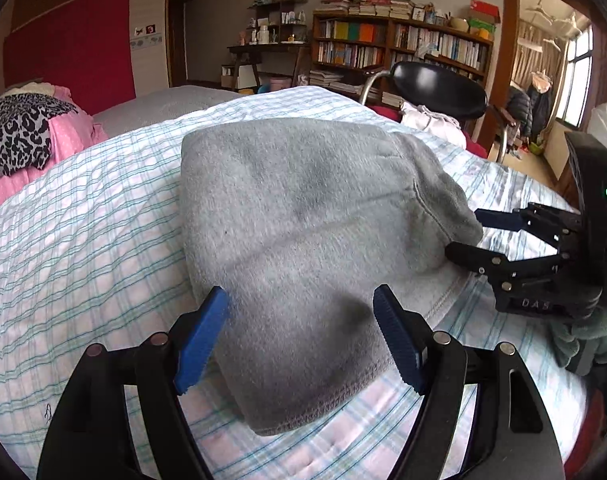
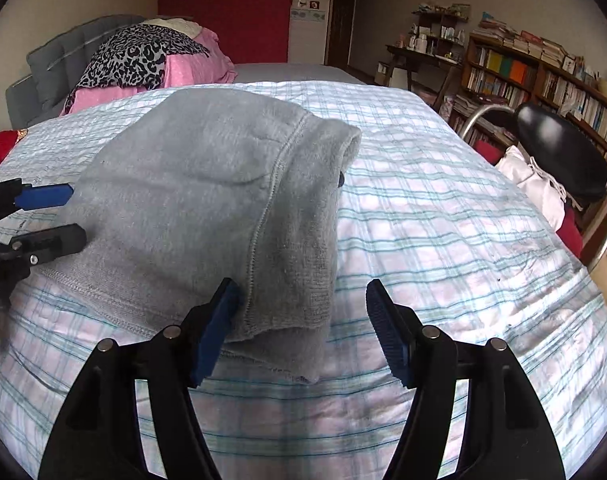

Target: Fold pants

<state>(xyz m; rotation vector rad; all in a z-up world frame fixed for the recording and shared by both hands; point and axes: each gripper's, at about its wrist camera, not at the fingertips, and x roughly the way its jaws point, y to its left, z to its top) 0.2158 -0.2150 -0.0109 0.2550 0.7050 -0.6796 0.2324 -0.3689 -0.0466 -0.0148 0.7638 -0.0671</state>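
The grey fleece pants [image 1: 299, 216] lie folded into a compact bundle on the plaid bedsheet [image 1: 83, 240]. They also show in the right wrist view [image 2: 207, 208]. My left gripper [image 1: 301, 336] is open, its blue pads on either side of the bundle's near hem, holding nothing. My right gripper [image 2: 299, 328] is open at the bundle's near right corner, holding nothing. The right gripper also shows in the left wrist view [image 1: 463, 232], open at the bundle's right edge. The left gripper shows in the right wrist view [image 2: 69, 216], open at the bundle's left edge.
A pile of pink and leopard-print clothes [image 2: 143, 60] lies at the head of the bed. A black chair [image 1: 439, 92] with white cloth stands beside the bed. Bookshelves [image 1: 399, 48] and a desk line the far wall.
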